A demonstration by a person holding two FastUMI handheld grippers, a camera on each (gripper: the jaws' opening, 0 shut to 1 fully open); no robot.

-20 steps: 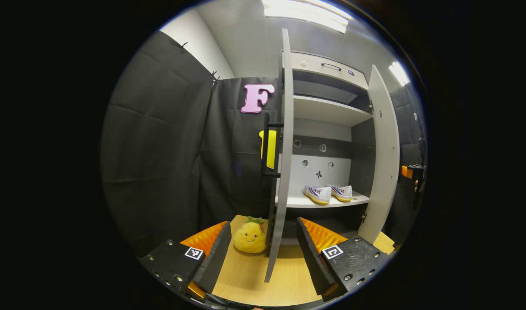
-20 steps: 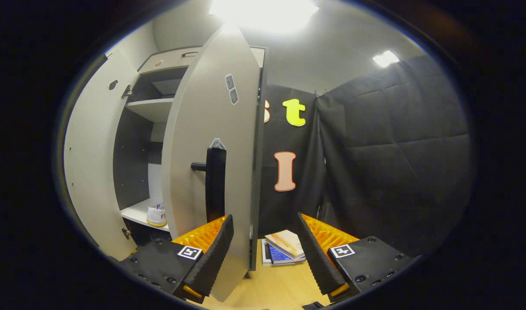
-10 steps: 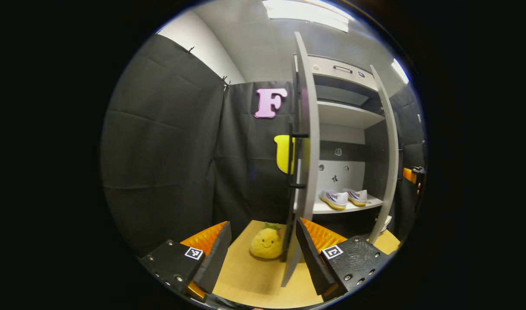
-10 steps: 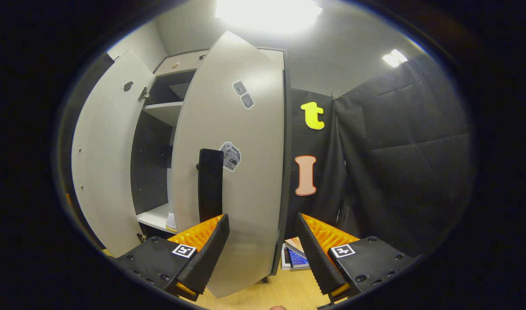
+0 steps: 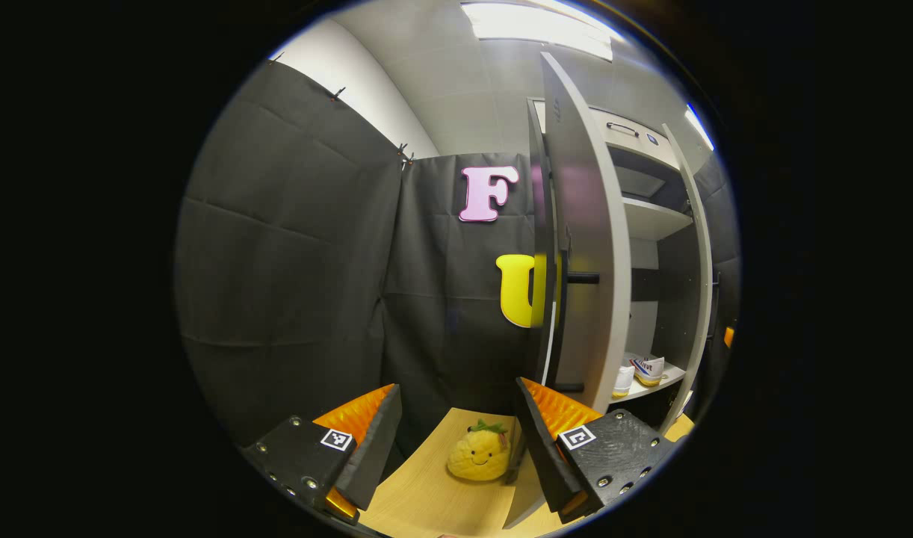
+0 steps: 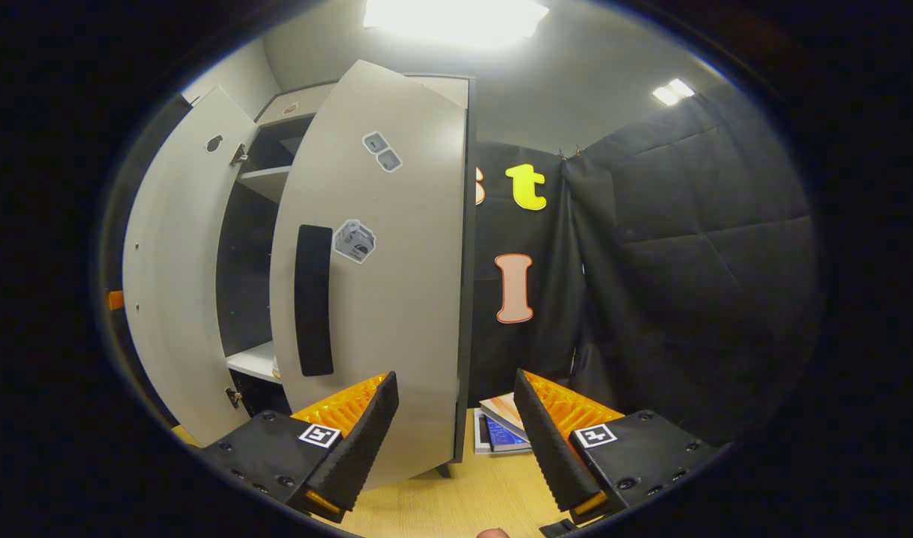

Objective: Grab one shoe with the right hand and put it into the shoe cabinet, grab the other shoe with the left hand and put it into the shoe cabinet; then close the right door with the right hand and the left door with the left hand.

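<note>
My left hand-held gripper (image 5: 456,441) is open, empty, its right finger just beside the left door's (image 5: 587,246) edge. That door stands ajar. Behind it, two shoes (image 5: 643,371) sit on a low cabinet (image 5: 654,217) shelf. A plush toy (image 5: 479,457) lies on the surface (image 5: 419,497). My right hand-held gripper (image 6: 456,437) is open, empty, in front of the right door (image 6: 397,284), nearly closed. Books (image 6: 501,430) lie right of the cabinet.
</note>
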